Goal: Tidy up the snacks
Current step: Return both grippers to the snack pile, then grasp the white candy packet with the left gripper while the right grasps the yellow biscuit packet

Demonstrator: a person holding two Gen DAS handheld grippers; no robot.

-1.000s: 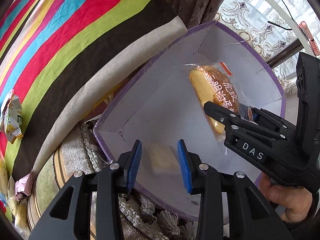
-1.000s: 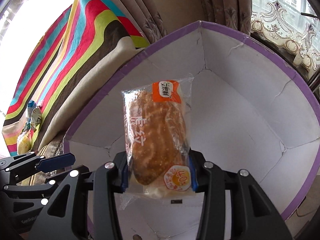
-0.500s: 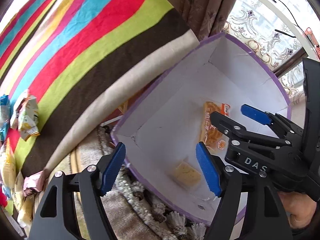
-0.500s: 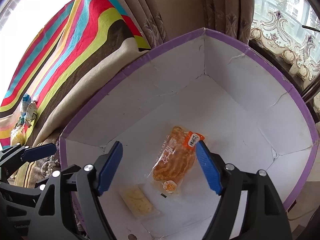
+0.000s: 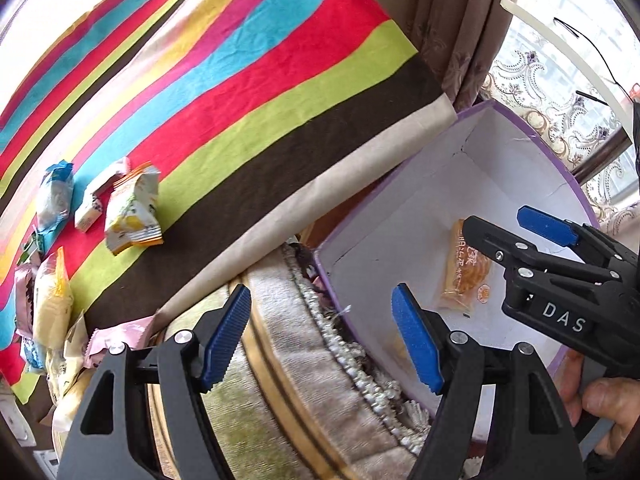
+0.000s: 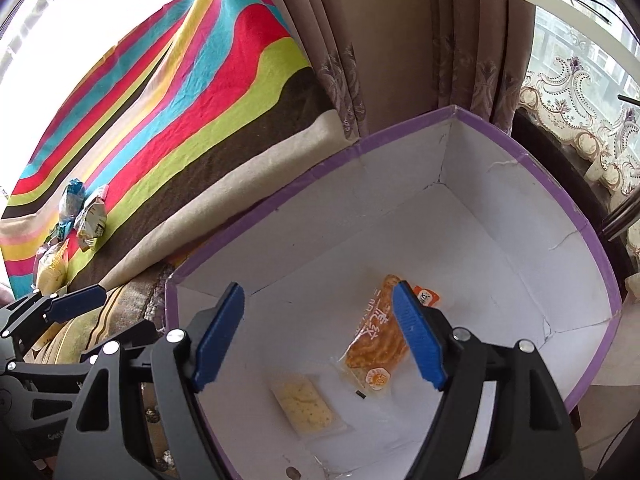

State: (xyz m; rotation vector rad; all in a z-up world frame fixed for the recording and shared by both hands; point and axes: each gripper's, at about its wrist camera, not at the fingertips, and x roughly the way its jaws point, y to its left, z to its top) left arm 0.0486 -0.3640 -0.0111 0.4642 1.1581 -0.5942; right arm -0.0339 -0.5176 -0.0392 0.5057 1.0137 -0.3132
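Note:
A white box with a purple rim (image 6: pixel 472 114) stands beside the striped cloth; it also shows in the left wrist view (image 5: pixel 532 136). On its floor lie a bread packet with an orange label (image 6: pixel 380 336) and a pale cracker packet (image 6: pixel 304 404). My right gripper (image 6: pixel 320 340) is open and empty above the box. My left gripper (image 5: pixel 324 340) is open and empty over the box's near-left edge and a fringed cushion. The bread packet (image 5: pixel 464 276) and the right gripper (image 5: pixel 516 228) show in the left wrist view.
Several snack packets (image 5: pixel 132 208) lie on the striped cloth (image 5: pixel 240 80) at the left, more near its lower left edge (image 5: pixel 48 300). A fringed cushion (image 5: pixel 304 400) lies below the cloth. Curtains (image 6: pixel 400 40) and a window stand behind the box.
My right gripper opened and the bread packet dropped onto the box floor. My left gripper opened wide and both pulled back and left, bringing the cloth's snacks into view.

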